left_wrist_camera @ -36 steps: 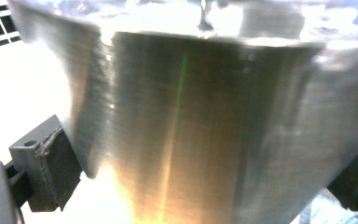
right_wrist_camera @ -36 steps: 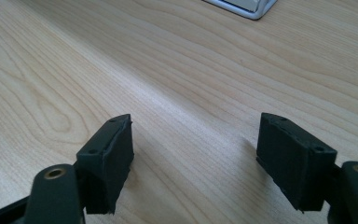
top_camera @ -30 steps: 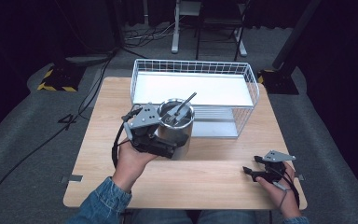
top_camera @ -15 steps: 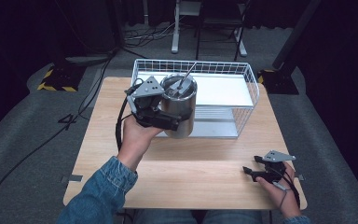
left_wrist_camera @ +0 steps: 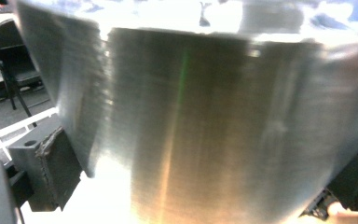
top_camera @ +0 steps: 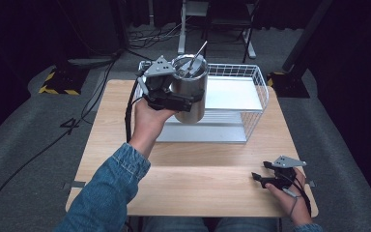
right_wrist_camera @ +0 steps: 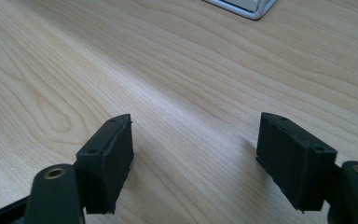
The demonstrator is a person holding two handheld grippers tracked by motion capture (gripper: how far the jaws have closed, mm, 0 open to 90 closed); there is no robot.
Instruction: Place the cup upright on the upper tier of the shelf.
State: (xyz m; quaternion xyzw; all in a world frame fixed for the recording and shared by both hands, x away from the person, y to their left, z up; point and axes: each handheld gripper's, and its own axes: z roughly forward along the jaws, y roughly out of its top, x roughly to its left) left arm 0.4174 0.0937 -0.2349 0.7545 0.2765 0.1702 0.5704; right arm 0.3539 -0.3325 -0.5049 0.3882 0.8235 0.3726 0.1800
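The left hand-held gripper (top_camera: 181, 99) pinches a steel cup (top_camera: 190, 89) by its side wall and holds it upright in the air, above the front left part of the white wire basket (top_camera: 258, 99) on the wooden worktop (top_camera: 207, 164). A thin metal utensil (top_camera: 196, 57) leans inside the cup. The right hand-held gripper (top_camera: 257, 178) rests low on the worktop near its front right corner, jaws spread apart with nothing between them.

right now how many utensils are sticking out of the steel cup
1. A thin metal utensil leans out of the steel cup, which the left gripper holds over the wire basket. Shorter ones may be hidden inside.
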